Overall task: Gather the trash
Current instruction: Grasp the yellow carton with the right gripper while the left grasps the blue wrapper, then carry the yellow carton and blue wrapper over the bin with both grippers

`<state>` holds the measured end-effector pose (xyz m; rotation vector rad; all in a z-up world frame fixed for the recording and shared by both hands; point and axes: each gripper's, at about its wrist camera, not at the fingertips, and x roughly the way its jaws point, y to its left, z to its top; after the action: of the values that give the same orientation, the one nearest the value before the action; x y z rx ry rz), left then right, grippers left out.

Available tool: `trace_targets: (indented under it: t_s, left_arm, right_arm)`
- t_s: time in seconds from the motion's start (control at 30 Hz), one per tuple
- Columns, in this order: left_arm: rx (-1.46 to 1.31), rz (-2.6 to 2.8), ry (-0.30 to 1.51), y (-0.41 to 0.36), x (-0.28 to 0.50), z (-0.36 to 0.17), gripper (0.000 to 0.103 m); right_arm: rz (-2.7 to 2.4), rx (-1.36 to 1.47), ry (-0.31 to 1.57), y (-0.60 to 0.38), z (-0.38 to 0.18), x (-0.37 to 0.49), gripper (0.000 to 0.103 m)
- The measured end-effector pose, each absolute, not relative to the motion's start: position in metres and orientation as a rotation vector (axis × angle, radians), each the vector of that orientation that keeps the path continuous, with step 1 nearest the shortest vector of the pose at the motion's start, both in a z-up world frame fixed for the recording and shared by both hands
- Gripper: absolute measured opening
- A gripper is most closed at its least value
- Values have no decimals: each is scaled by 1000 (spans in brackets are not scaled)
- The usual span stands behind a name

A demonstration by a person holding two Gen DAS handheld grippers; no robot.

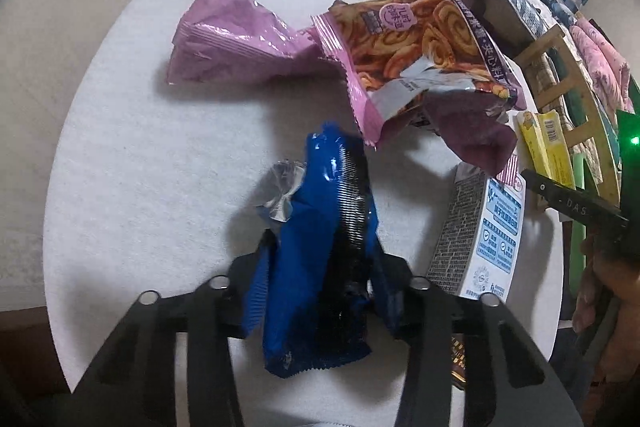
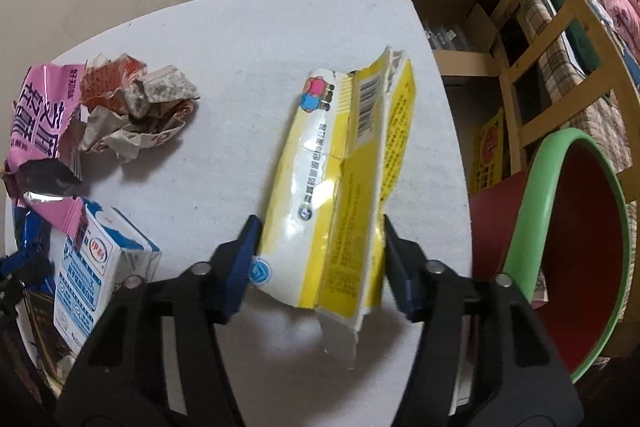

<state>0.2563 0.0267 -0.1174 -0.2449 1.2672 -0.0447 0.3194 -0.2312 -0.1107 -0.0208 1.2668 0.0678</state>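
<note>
On the round white table [image 1: 160,167], a crumpled blue foil wrapper [image 1: 316,267] stands between the pads of my left gripper [image 1: 323,251], and both pads press into its sides. A torn yellow and white packet [image 2: 344,167] lies lengthwise on the table [image 2: 240,47]. My right gripper [image 2: 319,227] is shut on the packet's near end, one pad against each long edge. The same yellow packet [image 1: 546,143] shows at the right edge of the left wrist view.
A purple bag [image 1: 232,35], a pink snack bag [image 1: 408,39] and a blue-and-white milk carton [image 1: 480,227] lie on the table, with crumpled paper [image 2: 136,107] nearby. Right of the table stand a red bin with a green rim [image 2: 580,227], a wooden chair [image 2: 520,67] and a cardboard box [image 2: 452,27].
</note>
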Motion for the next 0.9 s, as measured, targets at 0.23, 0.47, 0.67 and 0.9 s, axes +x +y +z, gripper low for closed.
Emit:
trace_targets:
  t_s: [0.23,0.47,0.67,0.9]
  left_arm:
    - [-243,-36,1243,33,251,-110,28]
    - [-211,-31,1187,32,241,-88,27]
    - [-208,-23,1157,31,231,-74,27]
    - [-166,10,1102,33,214,-57,27]
  right_arm:
    - [90,-53,1242,-223,-100,306,45]
    - [131,-20,1194,-229,-77,280,45]
    - [173,-12,1166,-231,-63,257,45]
    - [217,-13,1128,-227,-44,234,45]
